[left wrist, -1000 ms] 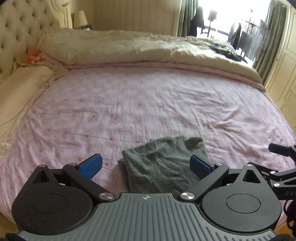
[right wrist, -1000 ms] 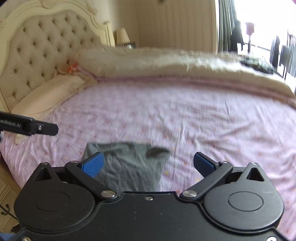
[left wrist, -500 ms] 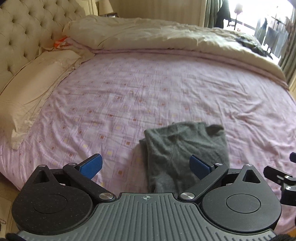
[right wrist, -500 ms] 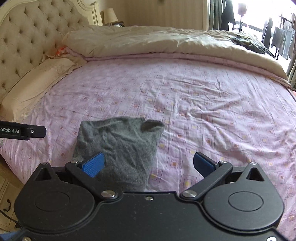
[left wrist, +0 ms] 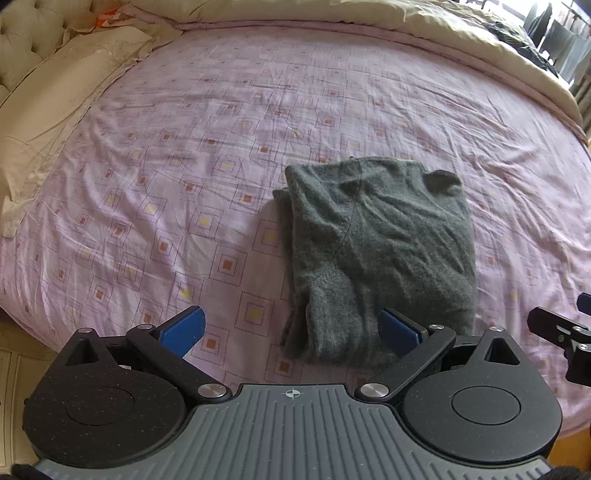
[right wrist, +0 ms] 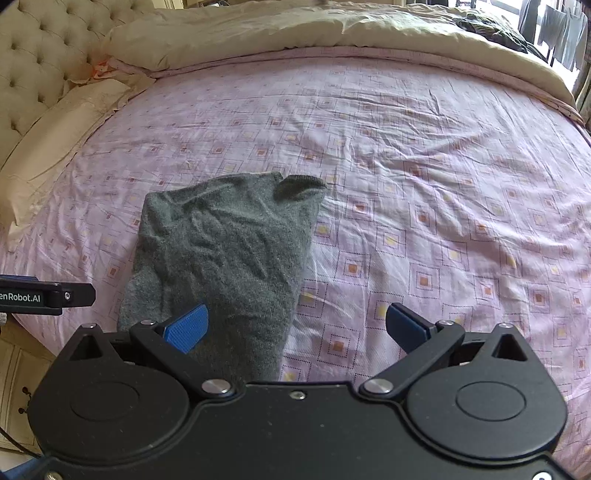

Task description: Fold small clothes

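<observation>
Below the left gripper [left wrist: 290, 328], in the left wrist view, a grey garment [left wrist: 376, 254] lay folded on the bed [left wrist: 184, 147], near its near edge and right of centre. The blue fingers [left wrist: 183, 330] stood wide apart with nothing between them; the right one sat over the garment's near right corner and the left one over bare pink sheet. A small opening curled up at the garment's far right corner. A cream pillow [left wrist: 55, 110] lay at far left, a beige duvet [left wrist: 443, 33] was bunched along the far side, and part of the right gripper [left wrist: 561, 332] showed at the right edge.

From the right wrist view, the garment [right wrist: 229, 251] lay at near left, running under the right gripper [right wrist: 297, 325]. Its fingers [right wrist: 188, 328] were likewise spread wide and held nothing; the left one hung over the garment, the right one over sheet. The bed [right wrist: 424, 184] stretched away to the duvet [right wrist: 332, 33], with a tufted headboard [right wrist: 40, 62] and pillow [right wrist: 62, 125] at far left. A black piece of the left gripper [right wrist: 44, 295] showed at the left edge, just beside the garment.
</observation>
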`<state>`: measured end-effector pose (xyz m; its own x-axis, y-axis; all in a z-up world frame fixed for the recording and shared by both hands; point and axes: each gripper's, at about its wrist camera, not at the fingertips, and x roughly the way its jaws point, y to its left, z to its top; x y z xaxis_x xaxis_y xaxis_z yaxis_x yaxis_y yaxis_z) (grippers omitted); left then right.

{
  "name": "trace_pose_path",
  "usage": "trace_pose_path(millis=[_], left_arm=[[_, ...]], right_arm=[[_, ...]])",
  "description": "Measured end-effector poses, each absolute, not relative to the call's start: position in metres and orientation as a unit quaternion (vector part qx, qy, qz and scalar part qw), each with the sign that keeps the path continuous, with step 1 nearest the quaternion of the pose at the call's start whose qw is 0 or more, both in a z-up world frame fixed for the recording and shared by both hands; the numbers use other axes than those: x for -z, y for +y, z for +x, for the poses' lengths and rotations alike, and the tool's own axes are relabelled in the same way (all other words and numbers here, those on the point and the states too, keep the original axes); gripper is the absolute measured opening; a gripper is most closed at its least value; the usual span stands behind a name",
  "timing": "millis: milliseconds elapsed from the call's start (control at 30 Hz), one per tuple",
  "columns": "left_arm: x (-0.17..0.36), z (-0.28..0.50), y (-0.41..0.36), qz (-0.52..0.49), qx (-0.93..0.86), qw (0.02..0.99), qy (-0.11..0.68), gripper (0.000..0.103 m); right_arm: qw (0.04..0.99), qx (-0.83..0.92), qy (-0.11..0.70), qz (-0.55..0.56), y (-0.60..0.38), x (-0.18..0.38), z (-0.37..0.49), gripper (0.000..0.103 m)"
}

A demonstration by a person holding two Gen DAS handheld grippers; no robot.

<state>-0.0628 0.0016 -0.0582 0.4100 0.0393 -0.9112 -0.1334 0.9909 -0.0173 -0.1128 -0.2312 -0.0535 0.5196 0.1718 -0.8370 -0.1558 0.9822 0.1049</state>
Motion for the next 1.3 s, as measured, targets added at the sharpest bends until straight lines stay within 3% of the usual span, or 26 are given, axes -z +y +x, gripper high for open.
trace_pose_path(millis=[1300], left_arm=[[0.081,-0.064,-0.011,-0.026,-0.037,0.813,0.580,0.101]], right_arm=[[0.865,-0.069,0.492,0.063,-0.236,0.061,-0.106,0.102]])
